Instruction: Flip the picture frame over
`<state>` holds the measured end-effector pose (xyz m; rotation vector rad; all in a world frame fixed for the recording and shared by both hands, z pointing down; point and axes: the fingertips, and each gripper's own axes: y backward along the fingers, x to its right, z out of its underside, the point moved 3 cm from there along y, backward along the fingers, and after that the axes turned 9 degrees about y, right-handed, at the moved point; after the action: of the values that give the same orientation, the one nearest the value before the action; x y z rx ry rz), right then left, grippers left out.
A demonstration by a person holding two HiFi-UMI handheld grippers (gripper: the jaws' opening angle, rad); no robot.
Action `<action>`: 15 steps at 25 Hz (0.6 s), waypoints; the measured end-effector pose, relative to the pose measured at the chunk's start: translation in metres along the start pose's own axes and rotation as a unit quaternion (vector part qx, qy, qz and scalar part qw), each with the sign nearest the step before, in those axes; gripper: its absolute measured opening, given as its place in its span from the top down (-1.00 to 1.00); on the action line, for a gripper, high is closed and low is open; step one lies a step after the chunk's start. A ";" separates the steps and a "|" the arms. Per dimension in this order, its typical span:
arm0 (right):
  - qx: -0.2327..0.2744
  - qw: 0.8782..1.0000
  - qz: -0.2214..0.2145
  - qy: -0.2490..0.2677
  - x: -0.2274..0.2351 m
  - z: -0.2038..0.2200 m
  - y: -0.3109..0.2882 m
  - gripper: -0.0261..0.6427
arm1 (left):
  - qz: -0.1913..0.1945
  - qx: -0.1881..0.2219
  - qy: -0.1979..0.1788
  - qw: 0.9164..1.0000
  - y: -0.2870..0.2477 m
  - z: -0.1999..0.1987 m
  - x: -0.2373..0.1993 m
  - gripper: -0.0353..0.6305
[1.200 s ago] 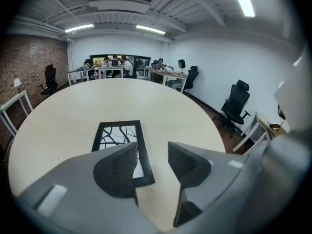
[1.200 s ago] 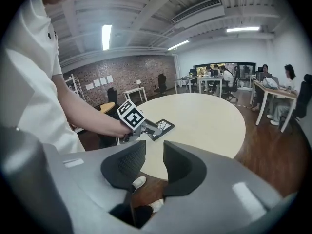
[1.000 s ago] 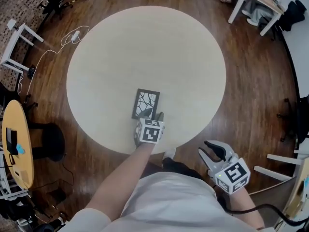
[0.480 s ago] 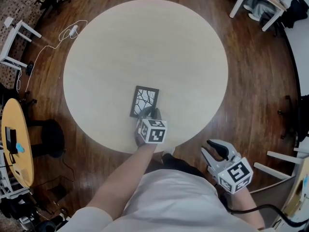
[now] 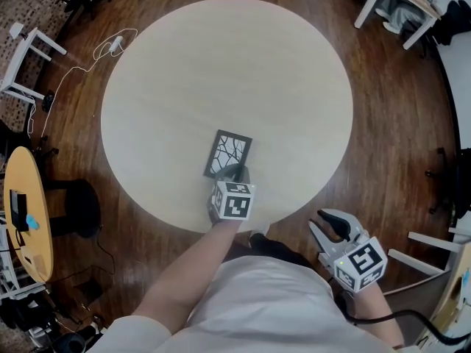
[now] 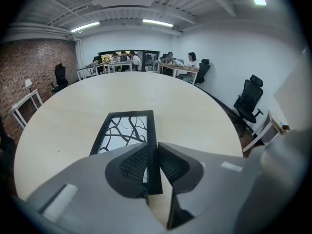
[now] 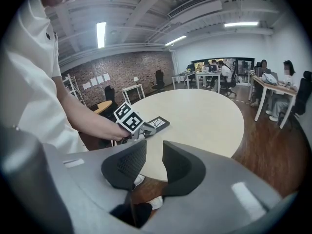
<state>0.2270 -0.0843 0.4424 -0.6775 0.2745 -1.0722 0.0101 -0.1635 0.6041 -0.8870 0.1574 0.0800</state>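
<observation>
Item: picture frame (image 5: 228, 154) — grip being taken, flip not yet made.
Black-edged, branch print face up, it lay seemingly flat by the near edge of the round table (image 5: 221, 57). The left gripper (image 6: 157, 149) was closing, pads either side of its right rail. The right gripper (image 7: 154, 155) hung off the table — part-open, empty. Lift and turn remained.

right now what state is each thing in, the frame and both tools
picture frame: picture side up on the round table, not flipped yet
left tool: jaws closing, pads on the picture frame's right edge
right tool: open, empty, held off the table's edge
</observation>
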 end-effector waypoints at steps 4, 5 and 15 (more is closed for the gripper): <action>0.002 1.000 0.002 0.004 -0.006 -0.007 -0.007 0.60 | 0.035 0.006 0.023 0.999 0.009 -0.006 0.002 0.71; 0.002 1.000 0.003 0.005 -0.008 -0.009 -0.009 0.60 | 0.046 0.008 0.027 0.999 0.012 -0.007 0.002 0.71; 0.005 1.000 0.025 0.012 -0.038 -0.040 -0.031 0.60 | 0.232 0.042 0.167 0.957 0.051 -0.044 0.003 0.71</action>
<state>0.1658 -0.0755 0.4270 -0.6452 0.3048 -1.0329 0.0013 -0.1659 0.5371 -0.7584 0.6819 0.3595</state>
